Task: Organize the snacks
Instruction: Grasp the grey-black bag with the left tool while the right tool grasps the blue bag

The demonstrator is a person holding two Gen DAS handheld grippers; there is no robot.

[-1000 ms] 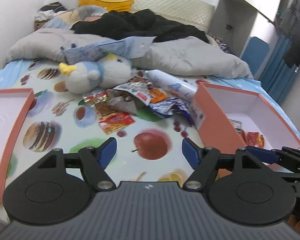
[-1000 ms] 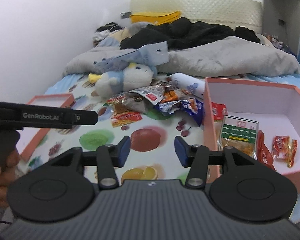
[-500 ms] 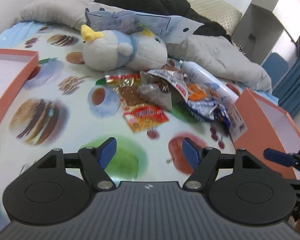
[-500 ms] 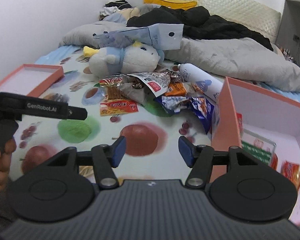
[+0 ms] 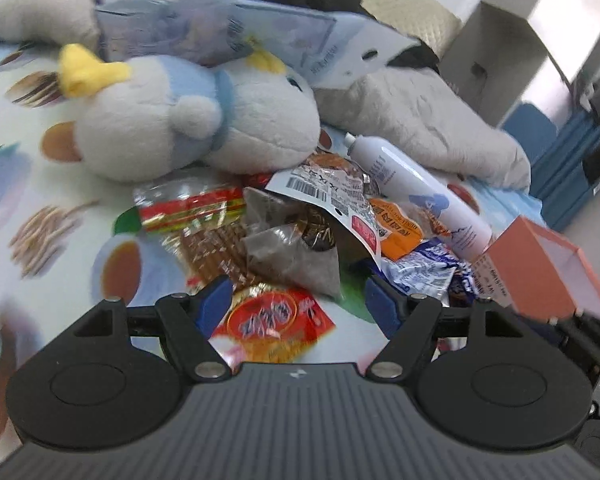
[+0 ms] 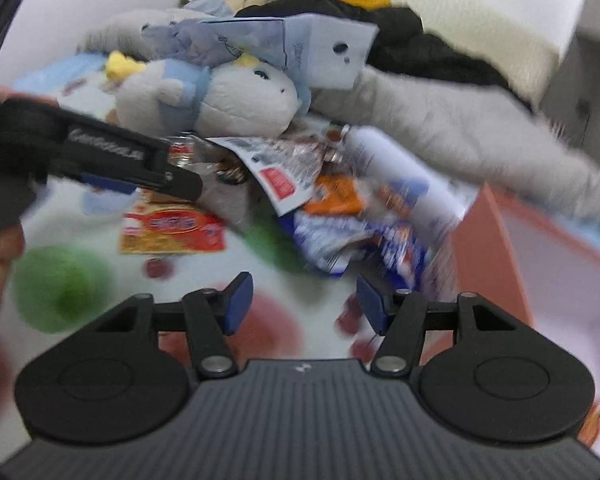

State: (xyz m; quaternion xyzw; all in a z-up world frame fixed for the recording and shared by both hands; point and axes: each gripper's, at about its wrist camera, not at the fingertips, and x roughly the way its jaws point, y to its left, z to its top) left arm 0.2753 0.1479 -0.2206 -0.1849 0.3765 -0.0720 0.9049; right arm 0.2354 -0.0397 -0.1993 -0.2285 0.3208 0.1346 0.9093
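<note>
A pile of snack packets lies on the fruit-print bed sheet. My left gripper [image 5: 298, 304] is open and empty, low over a red and orange packet [image 5: 274, 322], with a grey packet [image 5: 296, 260] and a brown stick packet [image 5: 216, 256] just beyond. My right gripper [image 6: 304, 304] is open and empty, short of the blue and white packets [image 6: 352, 236]. An orange packet [image 6: 334, 196] lies behind them. The red packet also shows in the right wrist view [image 6: 172, 228], beside the left gripper's body [image 6: 100, 156]. The pink box [image 5: 544, 276] stands at the right.
A grey and blue plush toy [image 5: 196, 120] lies behind the pile with a blue paper bag [image 5: 236, 36] on it. A white spray can [image 5: 416, 196] lies between pile and box. A grey duvet [image 5: 428, 120] and black clothes fill the far bed.
Both grippers have moved forward and down toward the snack pile. The pile now looms larger, and the left gripper sits over the red packet. Both stay open.
</note>
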